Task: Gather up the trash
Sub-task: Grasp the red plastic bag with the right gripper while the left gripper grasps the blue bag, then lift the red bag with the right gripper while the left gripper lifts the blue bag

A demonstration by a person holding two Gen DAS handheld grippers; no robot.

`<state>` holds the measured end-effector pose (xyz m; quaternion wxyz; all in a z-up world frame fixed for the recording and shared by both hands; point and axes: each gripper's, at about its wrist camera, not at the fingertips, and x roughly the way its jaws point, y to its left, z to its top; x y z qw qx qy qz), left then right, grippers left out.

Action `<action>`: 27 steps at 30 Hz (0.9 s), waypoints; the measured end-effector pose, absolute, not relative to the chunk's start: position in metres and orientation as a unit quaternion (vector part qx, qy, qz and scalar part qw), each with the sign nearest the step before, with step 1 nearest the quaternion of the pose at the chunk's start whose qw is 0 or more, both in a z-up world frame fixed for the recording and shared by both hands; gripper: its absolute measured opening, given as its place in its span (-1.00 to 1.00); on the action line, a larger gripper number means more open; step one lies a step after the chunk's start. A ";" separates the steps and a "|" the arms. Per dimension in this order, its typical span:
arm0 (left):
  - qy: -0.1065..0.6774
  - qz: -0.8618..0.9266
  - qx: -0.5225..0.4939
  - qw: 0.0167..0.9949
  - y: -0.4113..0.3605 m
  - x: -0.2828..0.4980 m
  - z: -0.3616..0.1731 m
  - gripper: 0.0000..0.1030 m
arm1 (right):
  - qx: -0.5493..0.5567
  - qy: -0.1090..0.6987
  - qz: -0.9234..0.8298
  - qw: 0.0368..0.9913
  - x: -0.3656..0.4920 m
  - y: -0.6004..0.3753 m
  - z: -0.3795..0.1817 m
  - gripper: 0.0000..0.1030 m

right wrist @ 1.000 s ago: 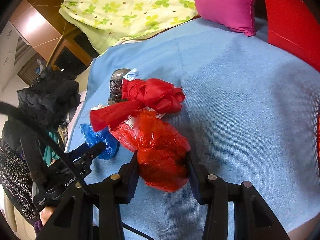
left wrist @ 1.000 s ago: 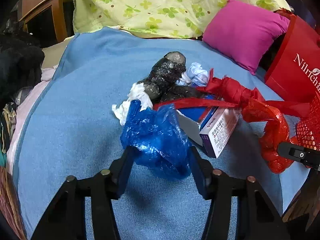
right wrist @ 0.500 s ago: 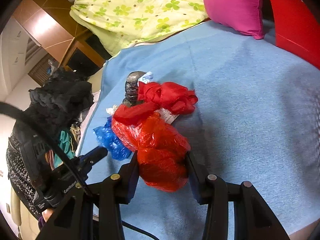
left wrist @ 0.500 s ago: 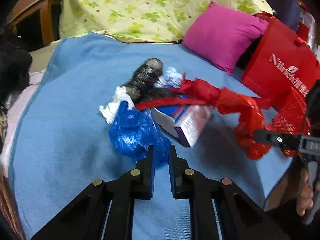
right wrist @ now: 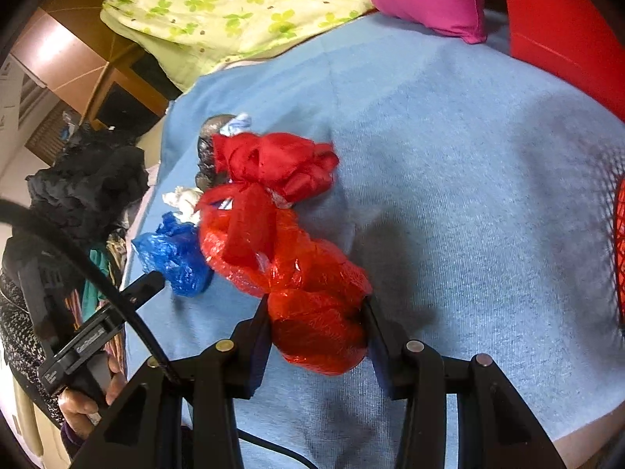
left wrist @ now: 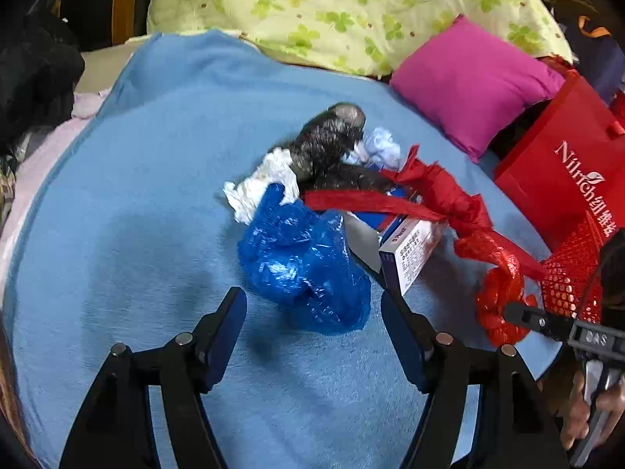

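Trash pickup barely begun; pile on the bed [left wrist: 117, 234].
Right tool [right wrist: 318, 336] pinches red bag [right wrist: 312, 312]; left tool [left wrist: 312, 320] spreading, blue bag [left wrist: 304, 269] loose at its 12 o'clock; tissues [left wrist: 261, 187], box [left wrist: 410, 258] left.

You get dim, warm indoor light from above that throws soft shadows of the fingers on the blue blanket [left wrist: 117, 234], glints on the blue plastic bag [left wrist: 304, 269] and red plastic bag [right wrist: 312, 297], slight motion blur mid-pile, and heavy fisheye bending with black corners in both views.
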<state>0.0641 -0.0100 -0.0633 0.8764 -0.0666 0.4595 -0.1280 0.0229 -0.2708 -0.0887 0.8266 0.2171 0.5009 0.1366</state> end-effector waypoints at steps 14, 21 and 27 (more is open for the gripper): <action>0.421 -0.104 0.009 0.901 -0.039 0.059 -0.061 -0.54 | 0.211 0.499 0.134 0.830 0.019 -0.265 -0.089 -0.08; 0.405 -0.142 0.045 0.902 -0.052 0.033 -0.046 -0.93 | 0.219 0.485 0.135 0.836 0.015 -0.276 -0.082 -0.08; 0.420 -0.179 -0.003 0.890 -0.036 0.036 -0.043 -0.93 | 0.232 0.483 0.125 0.835 0.011 -0.289 -0.083 -0.08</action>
